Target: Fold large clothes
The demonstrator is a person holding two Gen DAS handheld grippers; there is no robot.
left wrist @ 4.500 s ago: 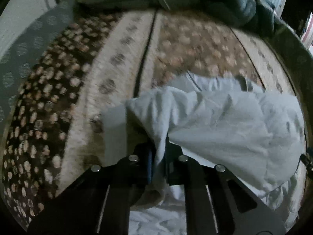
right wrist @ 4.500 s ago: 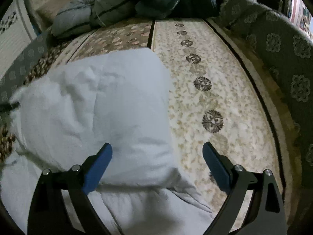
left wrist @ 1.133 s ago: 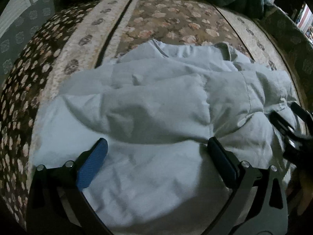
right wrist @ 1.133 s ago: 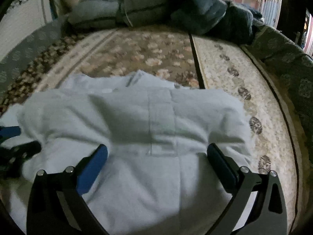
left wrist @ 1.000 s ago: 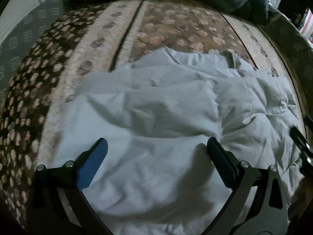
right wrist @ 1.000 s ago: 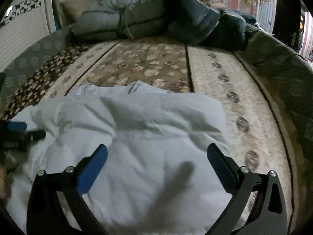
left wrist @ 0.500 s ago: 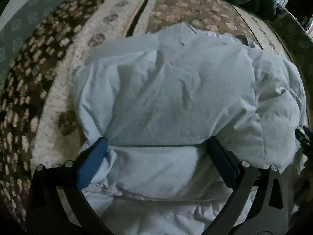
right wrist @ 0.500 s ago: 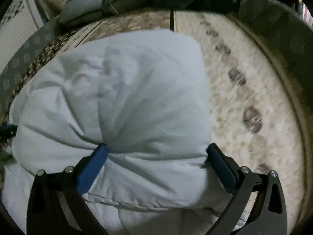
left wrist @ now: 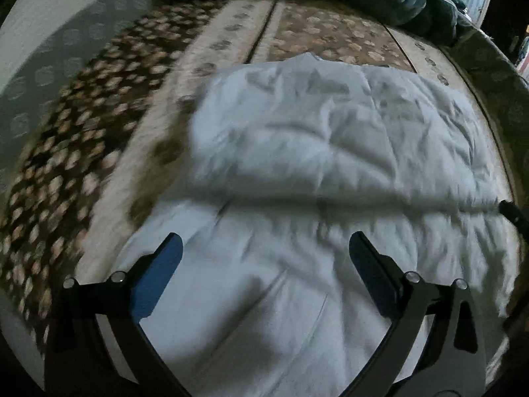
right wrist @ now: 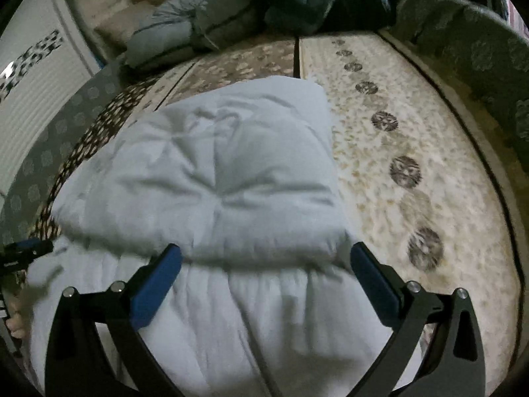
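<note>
Two layers is what the pale blue-white puffy quilted garment (right wrist: 231, 178) looks like right now: a padded top section doubled over onto a lower section, lying on the patterned brown-and-cream floral bedspread (right wrist: 413, 139), with a shadowed crease running across where the fold edge sits. In the right wrist view the garment fills the nearer left side of the bedspread, and the cream strip with round dark medallions is bare to its right. The left gripper (left wrist: 264, 248) is spread wide with nothing between its blue pads, hovering over the lower section just short of the fold edge; the right gripper (right wrist: 266, 259) is equally wide open and empty, its tips right at that same edge, though I can't tell if they actually touch the cloth. My read is the step in hand is settling this fold, so I'd press down along the crease to squeeze air out of the padding, then line up the side edges before grabbing for another fold, since puffy stuff like this will probably spring back open if you just let it sit. Pinch both layers together, not only the top one. Beyond the garment, at the far end of the bedspread, is a pile of grey and dark teal quilted bedding (right wrist: 258, 10). No brand, label or readable writing anywhere, and both views are a bit motion-blurred.
</note>
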